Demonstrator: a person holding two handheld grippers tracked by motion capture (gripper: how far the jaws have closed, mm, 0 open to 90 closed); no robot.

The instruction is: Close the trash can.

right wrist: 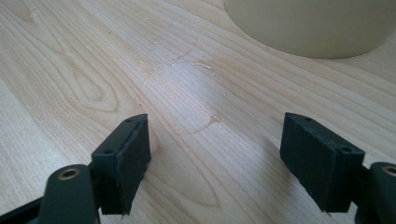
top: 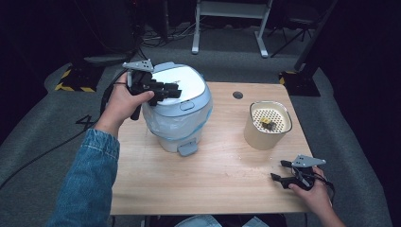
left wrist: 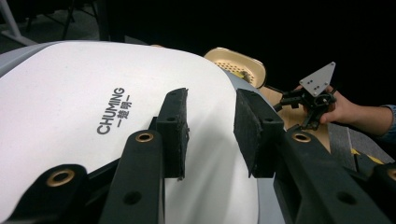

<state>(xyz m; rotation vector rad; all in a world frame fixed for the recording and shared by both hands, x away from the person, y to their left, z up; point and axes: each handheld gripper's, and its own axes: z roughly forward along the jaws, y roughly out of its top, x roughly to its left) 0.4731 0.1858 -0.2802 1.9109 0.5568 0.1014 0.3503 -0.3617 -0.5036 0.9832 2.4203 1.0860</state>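
Note:
A pedal bin (top: 182, 120) with a pale blue body, a clear bag liner and a white lid (top: 189, 82) stands on the left half of the wooden table (top: 222, 165). My left gripper (top: 176, 91) hovers over that lid. In the left gripper view its pads (left wrist: 210, 105) stand apart just above the lid (left wrist: 70, 93), which reads CHUMING, with nothing between them. My right gripper (top: 278, 170) rests low near the table's front right corner. Its jaws (right wrist: 217, 126) are wide open over bare wood. The right gripper (left wrist: 308, 100) also shows far off in the left gripper view.
A cream container (top: 265, 132) with a perforated insert holds a small dark and yellow object (top: 267, 124). It stands just beyond my right gripper, its base (right wrist: 308, 23) close ahead. The bin's pedal (top: 187, 149) faces the front. A round cable hole (top: 238, 95) sits near the far edge.

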